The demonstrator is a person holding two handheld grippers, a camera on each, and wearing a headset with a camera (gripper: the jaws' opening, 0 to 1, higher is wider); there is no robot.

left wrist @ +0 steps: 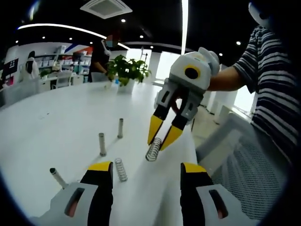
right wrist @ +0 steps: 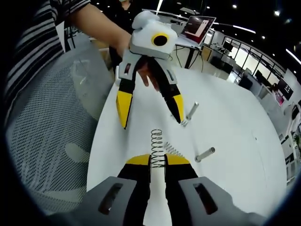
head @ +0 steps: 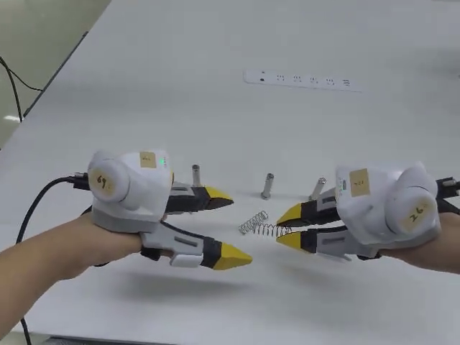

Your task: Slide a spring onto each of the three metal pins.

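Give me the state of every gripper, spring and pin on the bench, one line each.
left gripper: open, empty.
right gripper: shut on the held spring.
held spring: gripped at one end, on no pin.
loose spring: lying on the table, ungripped.
left pin: standing, bare.
middle pin: standing, bare.
right pin: standing, bare.

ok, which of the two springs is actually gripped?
The spring pinched in the jaws of the right gripper, sticking out past their tips. The other spring lies loose on the table beside it, touched by neither gripper.
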